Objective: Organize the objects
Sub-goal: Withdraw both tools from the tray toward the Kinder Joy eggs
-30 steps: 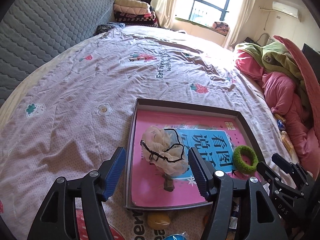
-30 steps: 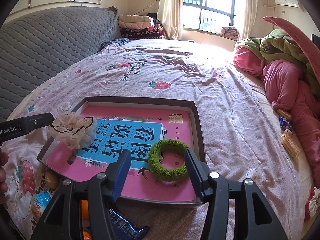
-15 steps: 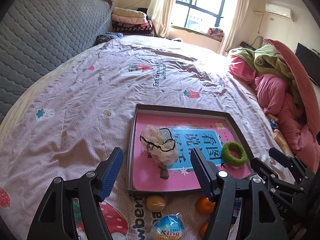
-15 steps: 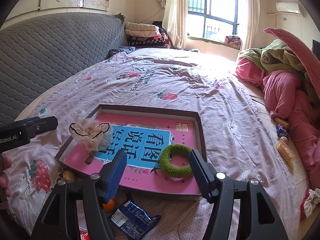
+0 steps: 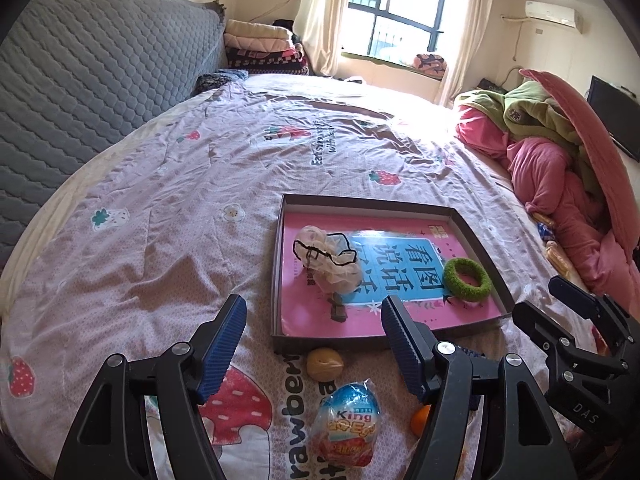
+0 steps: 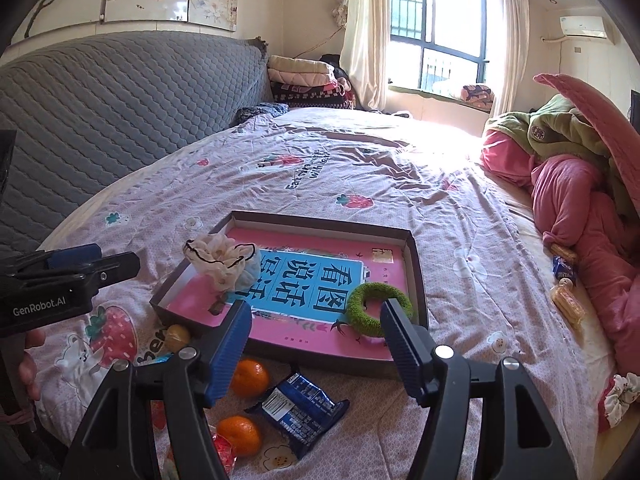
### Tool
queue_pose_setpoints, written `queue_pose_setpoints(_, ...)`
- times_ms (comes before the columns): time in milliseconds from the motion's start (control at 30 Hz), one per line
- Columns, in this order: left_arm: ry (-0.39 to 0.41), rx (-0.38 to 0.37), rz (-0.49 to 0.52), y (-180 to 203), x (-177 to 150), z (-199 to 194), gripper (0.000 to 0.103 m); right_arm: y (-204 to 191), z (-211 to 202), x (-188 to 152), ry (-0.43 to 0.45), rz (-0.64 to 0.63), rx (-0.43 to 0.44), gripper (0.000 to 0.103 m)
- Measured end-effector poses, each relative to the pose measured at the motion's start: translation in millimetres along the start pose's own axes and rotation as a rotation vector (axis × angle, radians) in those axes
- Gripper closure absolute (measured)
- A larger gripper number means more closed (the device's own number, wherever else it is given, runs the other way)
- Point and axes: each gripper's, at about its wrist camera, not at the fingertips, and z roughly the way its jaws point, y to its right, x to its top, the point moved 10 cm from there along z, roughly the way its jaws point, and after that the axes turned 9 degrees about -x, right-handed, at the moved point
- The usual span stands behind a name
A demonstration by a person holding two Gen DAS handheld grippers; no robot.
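Hovering empty near the tray (image 5: 476, 224), left gripper (image 5: 312, 330) and right gripper (image 6: 316, 330) both had fingers apart, having just been widening. Cream scrunchie (image 5: 328, 258) and green ring (image 5: 467, 279) lay inside. Only left view showed the egg toy (image 5: 348, 424); only right view showed two oranges (image 6: 249, 378) and blue wrapper (image 6: 298, 404).

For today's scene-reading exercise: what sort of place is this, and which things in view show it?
Most likely a home bedroom: a wide bed with a strawberry-print sheet, a quilted grey headboard, folded blankets by the curtained window.
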Motion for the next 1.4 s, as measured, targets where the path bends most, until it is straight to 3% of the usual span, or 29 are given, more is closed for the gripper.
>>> queue_pose_setpoints(133, -0.001, 0.004, 0.002, 0.8, -6.9, -7.3, 0.032, -7.9, -11.8, -3.1, 0.009, -0.006, 0.011, 0.030)
queue_pose_setpoints(633, -0.014, 0.012, 0.029, 9.9, -30.7, -26.0, 0.031, -22.5, -39.0, -29.2, -0.006, -0.032, 0.030, 0.028)
queue_pose_setpoints(1400, -0.110, 0.013, 0.055, 18.8, -77.1, -18.3, 0.031, -38.8, -57.1, -64.9, -0.054, -0.067, 0.048, 0.025)
